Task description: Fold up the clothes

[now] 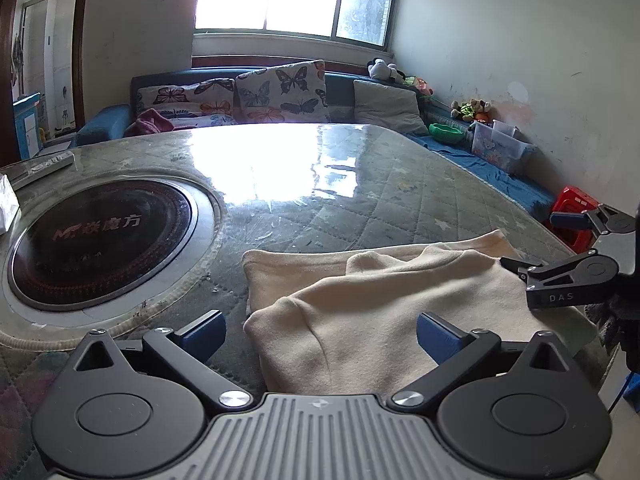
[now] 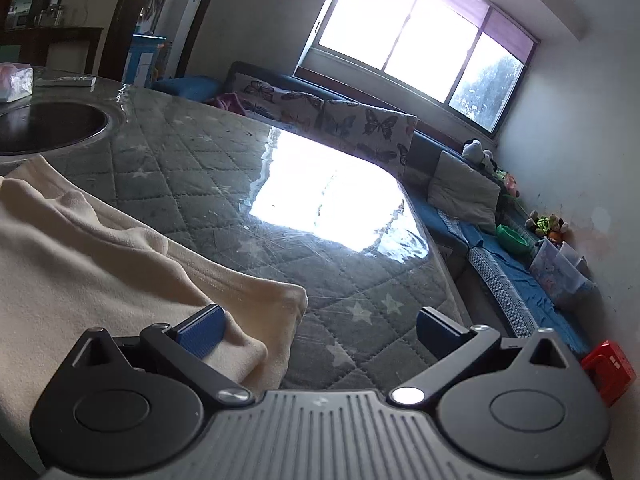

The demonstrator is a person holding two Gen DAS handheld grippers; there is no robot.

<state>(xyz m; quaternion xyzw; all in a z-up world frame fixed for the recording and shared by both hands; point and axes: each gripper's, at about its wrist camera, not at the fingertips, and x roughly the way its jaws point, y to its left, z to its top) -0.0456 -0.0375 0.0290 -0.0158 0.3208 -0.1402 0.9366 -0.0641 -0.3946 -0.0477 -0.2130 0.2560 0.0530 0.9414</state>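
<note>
A cream garment (image 1: 380,304) lies partly folded in layers on the quilted table top (image 1: 360,208), at its near right side. My left gripper (image 1: 320,334) is open, its blue pads on either side of the garment's near left corner with nothing pinched. My right gripper (image 1: 538,240) is open at the garment's right edge. In the right wrist view the same cream garment (image 2: 100,272) fills the lower left. The right gripper (image 2: 318,326) stands open over the garment's corner, and its left pad (image 2: 202,330) rests against the cloth.
A round black cooktop (image 1: 100,240) is set into the table at the left, with a remote (image 1: 40,168) and a tissue pack (image 1: 6,204) beyond it. A blue sofa with butterfly cushions (image 1: 280,92), toys and a clear bin (image 1: 500,146) rings the table. A red stool (image 1: 576,216) stands at the right.
</note>
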